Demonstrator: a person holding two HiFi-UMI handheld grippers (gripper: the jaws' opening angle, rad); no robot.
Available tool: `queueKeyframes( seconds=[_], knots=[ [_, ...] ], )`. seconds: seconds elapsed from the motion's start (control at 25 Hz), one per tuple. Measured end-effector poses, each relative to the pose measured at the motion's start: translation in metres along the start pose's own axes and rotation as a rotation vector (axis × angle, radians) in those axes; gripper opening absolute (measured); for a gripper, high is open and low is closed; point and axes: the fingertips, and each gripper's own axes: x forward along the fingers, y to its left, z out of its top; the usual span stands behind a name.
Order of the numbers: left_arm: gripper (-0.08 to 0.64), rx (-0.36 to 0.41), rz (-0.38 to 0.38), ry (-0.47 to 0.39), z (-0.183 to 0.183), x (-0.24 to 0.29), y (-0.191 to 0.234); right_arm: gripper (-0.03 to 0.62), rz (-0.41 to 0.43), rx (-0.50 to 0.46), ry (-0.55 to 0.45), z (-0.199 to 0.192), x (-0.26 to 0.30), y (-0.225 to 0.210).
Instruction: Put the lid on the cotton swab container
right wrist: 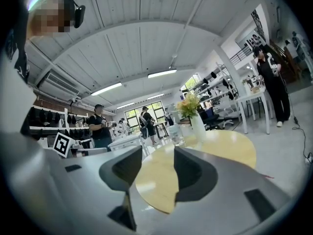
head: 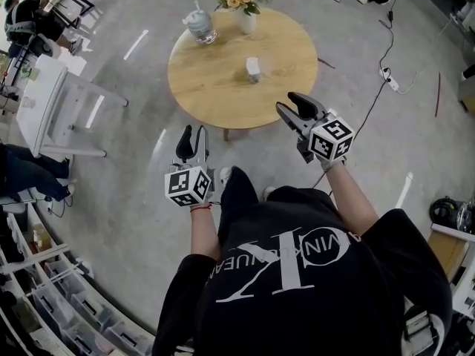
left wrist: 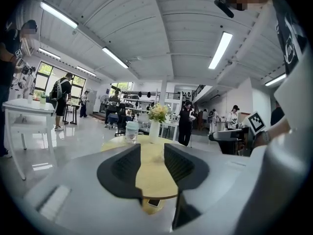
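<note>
A round wooden table stands ahead of me. At its far edge is a clear jar with a pale top, beside a white vase of flowers. A small white container stands near the table's middle. Both grippers hang in the air short of the table. My left gripper is over the floor, open, with nothing between its jaws. My right gripper is at the table's near right edge, also open and holding nothing. The left gripper view shows the jar and the vase beyond the left gripper. The right gripper view shows the vase past the right gripper.
A white table with a chair stands to the left, and shelves with clear bins run along the lower left. A cable and power strip lie on the floor to the right. People stand far off in the room.
</note>
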Motion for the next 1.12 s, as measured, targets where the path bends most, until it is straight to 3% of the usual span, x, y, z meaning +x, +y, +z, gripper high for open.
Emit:
queueKeyframes(
  seconds=[0.52,0.8,1.12],
  knots=[
    [0.160,0.050,-0.230,0.080,0.016,0.105,0.020,0.172,-0.152,0.061,-0.010,0.005,0.040,-0.042],
    [0.173,0.076,-0.350,0.142,0.008,0.151,0.021,0.173,-0.219,0.115,-0.004,-0.002,0.059,-0.062],
    [0.190,0.116,-0.544,0.200,-0.002,0.188,0.010,0.179,-0.305,0.155,0.011,-0.007,0.078,-0.076]
  ],
)
